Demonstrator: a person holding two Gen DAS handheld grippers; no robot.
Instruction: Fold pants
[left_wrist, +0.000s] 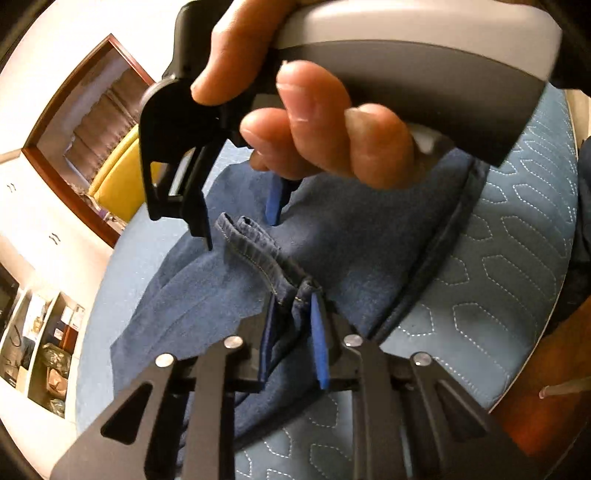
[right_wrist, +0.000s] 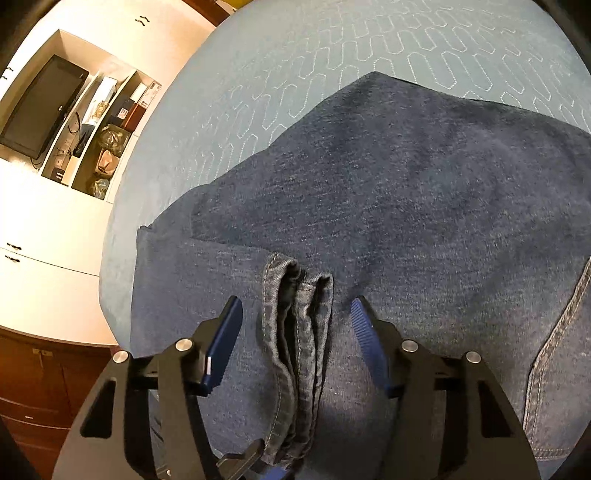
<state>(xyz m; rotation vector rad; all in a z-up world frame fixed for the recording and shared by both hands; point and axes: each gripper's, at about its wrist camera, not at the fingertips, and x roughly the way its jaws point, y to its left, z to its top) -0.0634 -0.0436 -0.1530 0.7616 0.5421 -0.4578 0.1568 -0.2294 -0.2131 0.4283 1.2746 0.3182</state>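
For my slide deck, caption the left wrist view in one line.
Left gripper pinches the jeans' hem over the quilted blue bed, right gripper alongside.

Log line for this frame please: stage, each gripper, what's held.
stage: mid-fold | left gripper: shut on hem of jeans | right gripper: open, straddling hem, not gripping | surface: quilted blue cover

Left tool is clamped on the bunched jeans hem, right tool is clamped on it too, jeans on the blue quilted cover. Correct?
Not quite. The right tool is open: the right wrist view shows its pads standing apart from the hem between them. The left tool is clamped, jeans on the quilted cover.
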